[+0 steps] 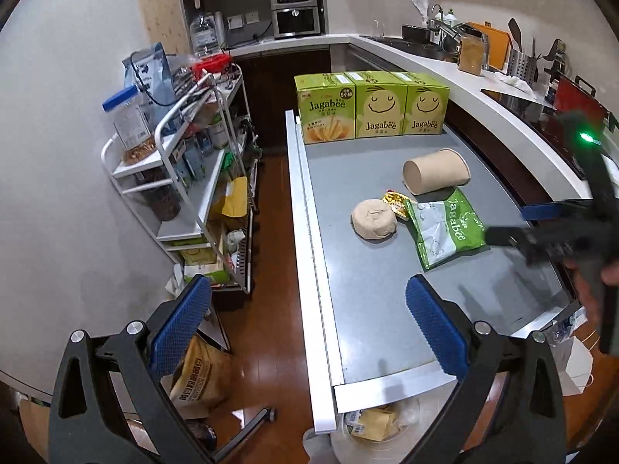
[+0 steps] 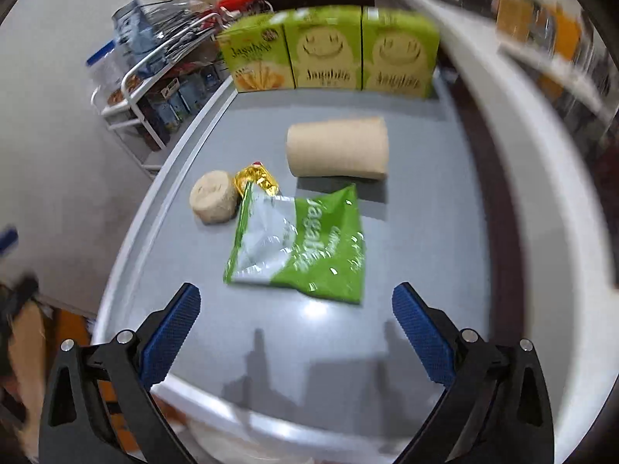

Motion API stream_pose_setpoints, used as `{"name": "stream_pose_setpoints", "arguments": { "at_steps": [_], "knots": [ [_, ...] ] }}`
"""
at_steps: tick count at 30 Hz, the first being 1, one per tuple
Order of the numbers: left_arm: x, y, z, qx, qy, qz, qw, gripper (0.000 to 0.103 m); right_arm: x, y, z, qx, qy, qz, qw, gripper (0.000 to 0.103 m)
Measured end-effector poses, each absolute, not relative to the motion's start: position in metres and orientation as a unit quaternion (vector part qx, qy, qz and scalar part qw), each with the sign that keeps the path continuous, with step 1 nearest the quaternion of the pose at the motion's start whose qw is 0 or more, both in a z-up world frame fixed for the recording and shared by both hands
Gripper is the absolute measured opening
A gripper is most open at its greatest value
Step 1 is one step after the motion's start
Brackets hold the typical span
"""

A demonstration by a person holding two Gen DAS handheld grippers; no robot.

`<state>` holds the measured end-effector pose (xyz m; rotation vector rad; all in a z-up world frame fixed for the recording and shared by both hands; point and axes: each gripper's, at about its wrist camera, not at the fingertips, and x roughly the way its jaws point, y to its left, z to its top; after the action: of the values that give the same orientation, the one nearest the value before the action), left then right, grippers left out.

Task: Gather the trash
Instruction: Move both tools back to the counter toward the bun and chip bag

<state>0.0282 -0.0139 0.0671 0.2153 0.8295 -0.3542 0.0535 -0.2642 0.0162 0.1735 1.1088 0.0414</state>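
A: Where is the trash?

B: Mid-table (image 2: 425, 232): bag (image 2: 305, 247) nearest the near edge, wrapper (image 2: 257, 179), puck (image 2: 212, 199), cup (image 2: 336, 147) lying on its side beyond.

A: Tongs?

B: Right gripper (image 2: 296, 323) wide open, empty; bag lies straight ahead, long axis roughly across the fingers. Left gripper (image 1: 309, 315) wide open, empty, at the near-left edge. Right looks nearer.

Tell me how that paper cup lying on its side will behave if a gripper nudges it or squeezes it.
The paper cup lies on its side on the smooth table, so a nudge would probably roll it, likely in a curve since it tapers. It looks like thin paper, so probably light, and a firm squeeze could crush it.
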Motion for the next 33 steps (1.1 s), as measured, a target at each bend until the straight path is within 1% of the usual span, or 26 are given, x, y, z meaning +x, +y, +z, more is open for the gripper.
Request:
{"name": "stream_pose_setpoints", "arguments": {
  "at_steps": [3,6,8,10,12,16,18,20,22,24,26,28,31,33],
  "knots": [
    [0.037,-0.017,0.065,0.101,0.403,-0.178,0.892,0.101,0.086,-0.26,0.015,0.077,0.522,0.04,0.848,0.097],
    [0.044,-0.022,0.064,0.098,0.404,-0.185,0.89,0.101,0.114,-0.239,0.021,0.048,0.526,0.146,0.837,0.097],
    [0.047,-0.024,0.065,0.096,0.402,-0.191,0.89,0.101,0.127,-0.218,0.022,-0.023,0.528,0.188,0.828,0.097],
    [0.049,-0.024,0.067,0.094,0.4,-0.195,0.891,0.101,0.133,-0.206,0.018,-0.065,0.544,0.221,0.807,0.097],
    [0.049,-0.023,0.067,0.09,0.401,-0.201,0.889,0.101,0.136,-0.195,0.007,-0.111,0.57,0.243,0.777,0.097],
    [0.048,-0.021,0.063,0.087,0.408,-0.205,0.885,0.101,0.129,-0.177,-0.014,-0.209,0.588,0.268,0.734,0.097],
    [0.048,-0.02,0.059,0.085,0.415,-0.203,0.883,0.101,0.129,-0.174,-0.024,-0.249,0.591,0.267,0.719,0.097],
    [0.048,-0.019,0.056,0.079,0.42,-0.2,0.882,0.101,0.132,-0.173,-0.035,-0.265,0.601,0.265,0.706,0.097],
    [0.049,-0.019,0.055,0.074,0.426,-0.198,0.88,0.101,0.136,-0.177,-0.047,-0.256,0.629,0.252,0.689,0.097],
    [0.051,-0.018,0.053,0.069,0.428,-0.197,0.879,0.101,0.137,-0.188,-0.056,-0.211,0.662,0.24,0.678,0.098],
    [0.053,-0.018,0.052,0.067,0.43,-0.198,0.878,0.101,0.13,-0.198,-0.053,-0.176,0.667,0.234,0.685,0.096],
    [0.055,-0.02,0.05,0.068,0.434,-0.199,0.876,0.101,0.115,-0.211,-0.049,-0.131,0.68,0.212,0.689,0.088],
    [0.06,-0.024,0.047,0.069,0.439,-0.204,0.873,0.101,0.09,-0.232,-0.042,-0.086,0.683,0.154,0.708,0.089],
    [0.064,-0.03,0.045,0.079,0.438,-0.206,0.871,0.101,0.072,-0.247,-0.031,-0.035,0.667,0.12,0.734,0.089]
  ]
}}
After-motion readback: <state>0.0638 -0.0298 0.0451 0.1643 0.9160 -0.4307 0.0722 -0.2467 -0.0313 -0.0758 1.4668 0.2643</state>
